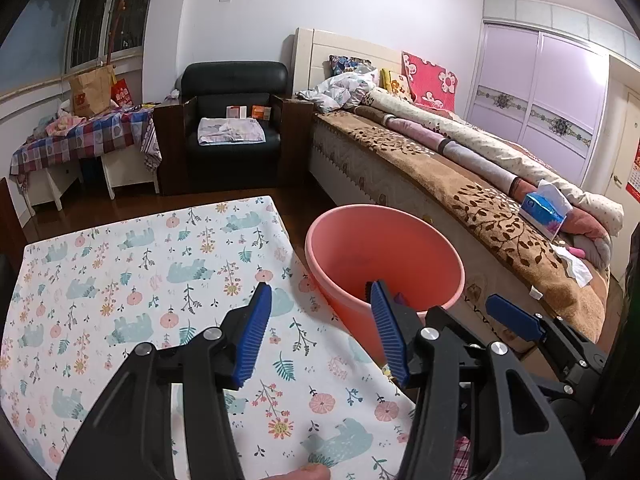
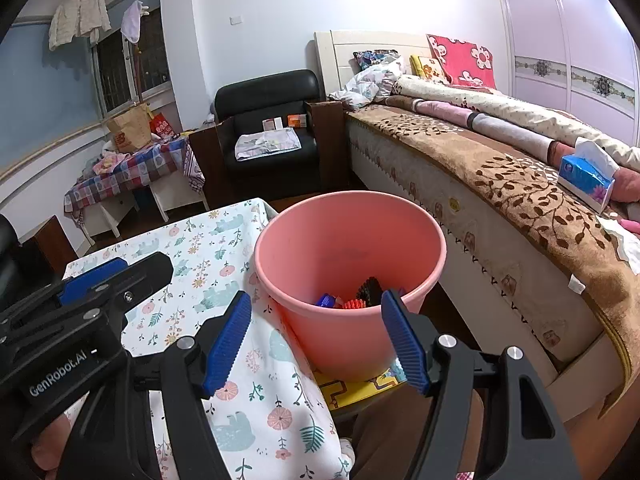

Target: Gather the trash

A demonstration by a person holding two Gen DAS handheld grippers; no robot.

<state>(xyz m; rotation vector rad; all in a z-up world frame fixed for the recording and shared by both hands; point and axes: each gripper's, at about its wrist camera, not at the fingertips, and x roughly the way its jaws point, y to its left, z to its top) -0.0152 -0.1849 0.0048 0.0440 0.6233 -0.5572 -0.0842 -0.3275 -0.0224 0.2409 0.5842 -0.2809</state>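
Several small items (image 2: 344, 302) lie inside the pink bucket (image 2: 400, 224).

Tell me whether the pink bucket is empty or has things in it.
Not empty. The pink bucket stands upright beside the table, and the right wrist view shows a few small blue, orange and black items at its bottom; it is far from full.

bucket (image 2: 348, 248) between table (image 2: 192, 256) on left and bed (image 2: 500, 184) on right | scraps (image 2: 344, 300) in bucket | armchair (image 2: 272, 128) behind
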